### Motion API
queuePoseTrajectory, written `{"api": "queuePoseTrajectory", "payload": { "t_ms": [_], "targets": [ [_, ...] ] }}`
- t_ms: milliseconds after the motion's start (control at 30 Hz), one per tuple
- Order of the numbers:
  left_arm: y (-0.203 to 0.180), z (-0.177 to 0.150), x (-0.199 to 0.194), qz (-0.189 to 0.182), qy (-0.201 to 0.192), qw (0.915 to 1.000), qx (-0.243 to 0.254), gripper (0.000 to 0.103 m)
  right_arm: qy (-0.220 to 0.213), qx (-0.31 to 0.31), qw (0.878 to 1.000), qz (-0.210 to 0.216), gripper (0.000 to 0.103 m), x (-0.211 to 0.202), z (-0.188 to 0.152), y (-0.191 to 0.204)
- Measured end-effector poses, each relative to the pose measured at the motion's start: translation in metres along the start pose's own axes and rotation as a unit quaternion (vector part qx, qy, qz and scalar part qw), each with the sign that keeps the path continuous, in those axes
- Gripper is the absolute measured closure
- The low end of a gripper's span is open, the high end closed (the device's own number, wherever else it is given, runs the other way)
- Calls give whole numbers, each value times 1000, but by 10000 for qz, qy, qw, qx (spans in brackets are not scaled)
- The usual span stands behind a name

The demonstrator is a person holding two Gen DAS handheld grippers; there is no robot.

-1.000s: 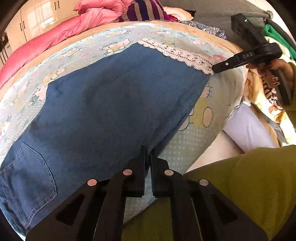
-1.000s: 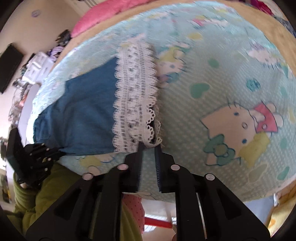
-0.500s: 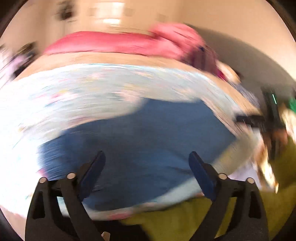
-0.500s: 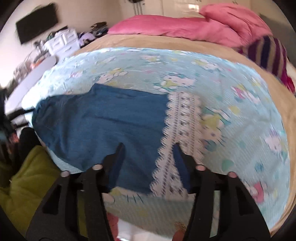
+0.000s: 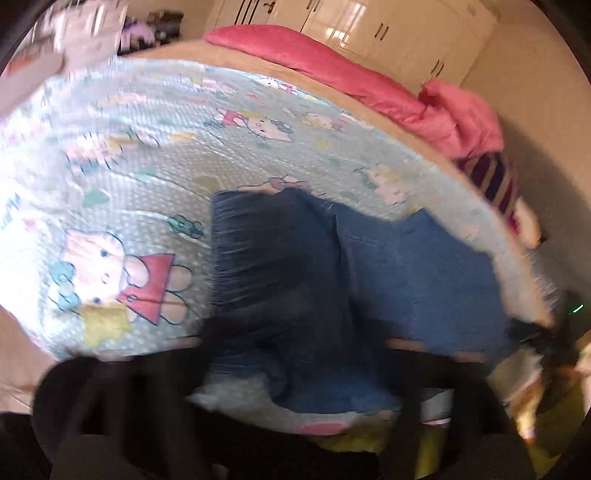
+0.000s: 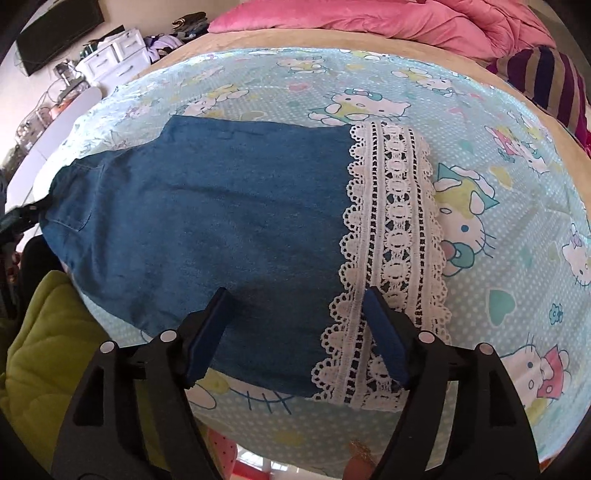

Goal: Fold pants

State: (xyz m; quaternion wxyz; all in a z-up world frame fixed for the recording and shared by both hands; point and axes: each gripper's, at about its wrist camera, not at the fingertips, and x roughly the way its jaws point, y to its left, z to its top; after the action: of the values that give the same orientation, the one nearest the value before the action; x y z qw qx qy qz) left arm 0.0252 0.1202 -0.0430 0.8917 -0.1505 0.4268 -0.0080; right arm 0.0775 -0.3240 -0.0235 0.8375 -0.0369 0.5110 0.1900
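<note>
Nearest in the right wrist view, the right gripper [image 6: 295, 314] stood with its jaws parted, having just been opening, its blue pads [image 6: 207, 332] hovering over the near edge of the blue denim pants with a white lace hem [image 6: 221, 206], not pressing on the cloth. The pants lay flat on the pale blue cartoon-cat bedsheet [image 6: 498, 258] of the bed, the lace band [image 6: 395, 236] to the right and the pocket end to the left. A green padded sleeve [image 6: 48, 354] showed at the near left. In the left wrist view, heavily blurred, the left gripper [image 5: 288, 369] appeared as dark smears low in the frame; its jaws had just been closing, and I could not tell whether they pressed on the denim [image 5: 369, 288] beneath them. Farther off lay a pink quilt [image 6: 369, 18] and a purple striped cushion [image 6: 546, 81].
</note>
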Motion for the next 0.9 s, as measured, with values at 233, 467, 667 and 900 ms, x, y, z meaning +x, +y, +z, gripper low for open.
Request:
{"api": "queuePoseTrajectory", "payload": {
  "t_ms": [233,467,667,900],
  "targets": [
    [6,1,-20,399,-112,9982,432,54,55,-13,10000,21,36,0,-5,2],
    [22,1,-22,377,-120,9991,175,35,40,8,9999,111,34,-4,-5,0],
    [2,20,-71,757,-890,9917,535,15,-603,153,9979,160,34,-33,12,-13],
    [-64,52,-58,2,-863,9908,1045,6,-1055,428,9935,7,33,-35,53,-37]
  ]
}}
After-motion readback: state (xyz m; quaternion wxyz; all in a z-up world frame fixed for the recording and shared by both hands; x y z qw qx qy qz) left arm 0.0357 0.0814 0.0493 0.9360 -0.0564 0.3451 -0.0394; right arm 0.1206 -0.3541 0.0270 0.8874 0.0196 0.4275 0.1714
